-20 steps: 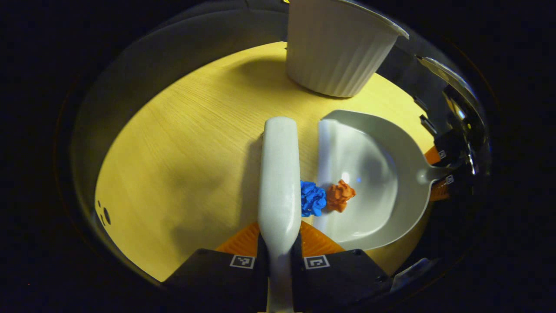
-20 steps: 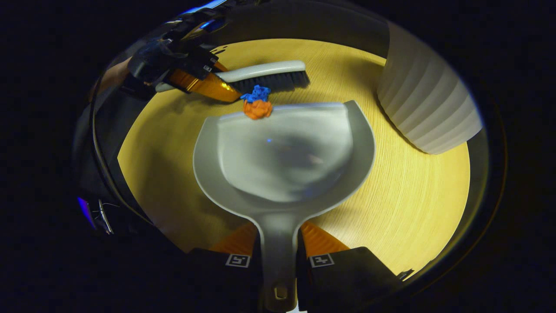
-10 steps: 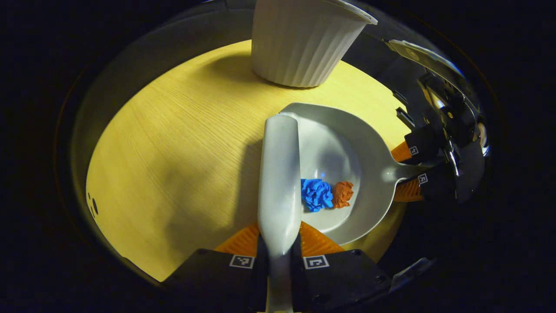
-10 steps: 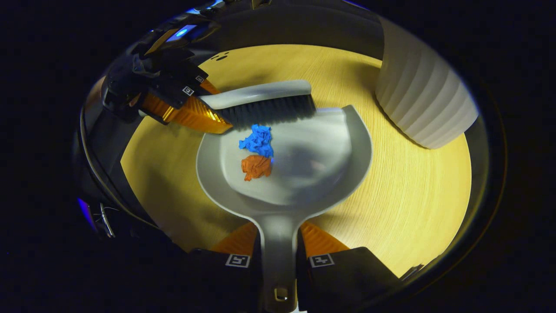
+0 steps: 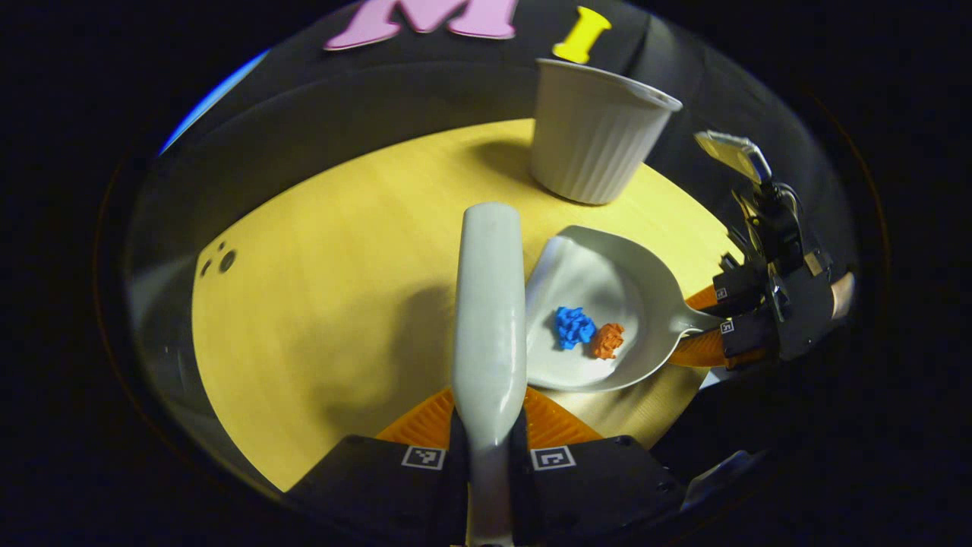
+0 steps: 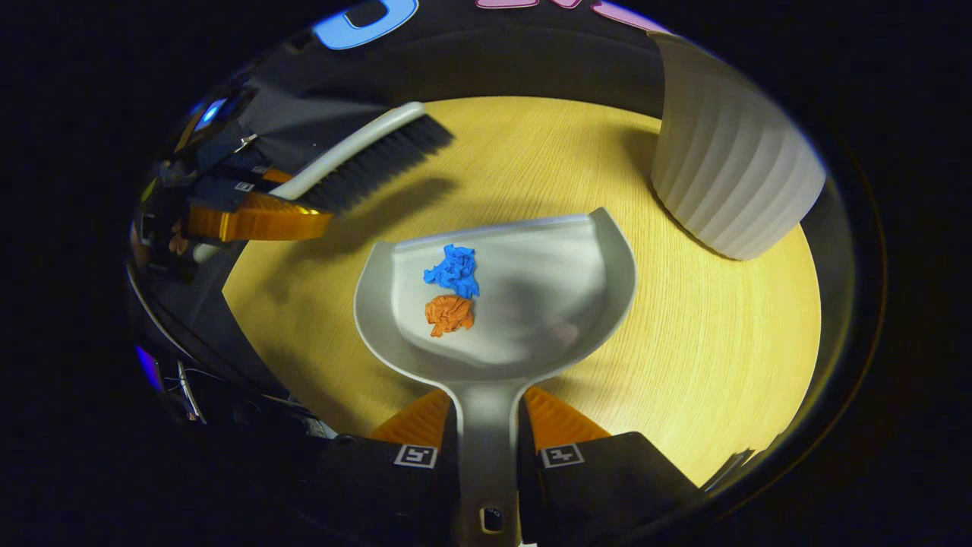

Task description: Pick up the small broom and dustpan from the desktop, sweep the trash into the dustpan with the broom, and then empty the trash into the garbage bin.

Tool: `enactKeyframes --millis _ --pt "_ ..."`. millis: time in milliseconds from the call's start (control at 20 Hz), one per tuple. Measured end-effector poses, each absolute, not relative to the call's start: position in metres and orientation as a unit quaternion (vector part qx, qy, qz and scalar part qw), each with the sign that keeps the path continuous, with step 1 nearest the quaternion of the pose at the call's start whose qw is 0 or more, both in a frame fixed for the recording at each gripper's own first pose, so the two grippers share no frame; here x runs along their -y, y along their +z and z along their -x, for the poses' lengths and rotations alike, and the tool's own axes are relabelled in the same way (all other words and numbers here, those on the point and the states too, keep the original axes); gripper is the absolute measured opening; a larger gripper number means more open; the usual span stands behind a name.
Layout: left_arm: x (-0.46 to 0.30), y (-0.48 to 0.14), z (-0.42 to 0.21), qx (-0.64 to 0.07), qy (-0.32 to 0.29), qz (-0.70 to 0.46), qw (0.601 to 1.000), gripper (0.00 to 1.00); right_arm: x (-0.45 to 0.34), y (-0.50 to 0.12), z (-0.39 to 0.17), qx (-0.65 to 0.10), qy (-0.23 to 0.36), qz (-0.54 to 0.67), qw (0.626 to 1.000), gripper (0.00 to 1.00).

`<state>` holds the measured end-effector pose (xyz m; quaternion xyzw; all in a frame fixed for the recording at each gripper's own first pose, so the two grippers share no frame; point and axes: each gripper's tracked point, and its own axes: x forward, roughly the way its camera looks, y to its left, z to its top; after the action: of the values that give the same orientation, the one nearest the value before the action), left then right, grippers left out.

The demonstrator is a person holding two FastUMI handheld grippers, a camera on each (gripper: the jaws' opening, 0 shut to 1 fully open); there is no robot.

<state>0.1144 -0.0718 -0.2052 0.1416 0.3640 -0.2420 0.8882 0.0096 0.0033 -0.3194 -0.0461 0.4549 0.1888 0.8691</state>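
My left gripper (image 5: 490, 433) is shut on the handle of the small white broom (image 5: 488, 311), which is raised above the yellow table (image 5: 326, 289); its dark bristles (image 6: 376, 163) hang clear of the wood in the right gripper view. My right gripper (image 6: 488, 437) is shut on the handle of the grey dustpan (image 6: 547, 304), seen also in the left gripper view as the dustpan (image 5: 600, 304) beside the broom. Inside the pan lie a blue paper wad (image 6: 454, 271) and an orange paper wad (image 6: 449, 314). The white ribbed garbage bin (image 6: 729, 182) stands beyond the pan to the right.
The table's far edge meets the black booth wall (image 5: 395, 83). Small dark holes (image 5: 219, 263) mark the tabletop at the left. The bin (image 5: 596, 129) stands near the far edge, just past the dustpan's mouth.
The broom swept both wads off the pan's lip deep into the pan, then lifted up and away to the left. The dustpan has drawn back slightly from the bin.
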Motion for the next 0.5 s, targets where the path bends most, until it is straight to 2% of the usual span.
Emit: enactKeyframes --millis 300,500 --pt "-0.013 -0.24 -0.086 -0.362 -0.164 -0.055 0.916 0.27 -0.002 -0.313 -0.005 -0.446 0.163 0.017 0.88 0.34" --pt "-0.07 -0.273 -0.081 -0.362 -0.149 -0.002 0.92 0.25 0.0 -0.294 0.006 -0.436 0.127 -0.002 0.891 0.34"
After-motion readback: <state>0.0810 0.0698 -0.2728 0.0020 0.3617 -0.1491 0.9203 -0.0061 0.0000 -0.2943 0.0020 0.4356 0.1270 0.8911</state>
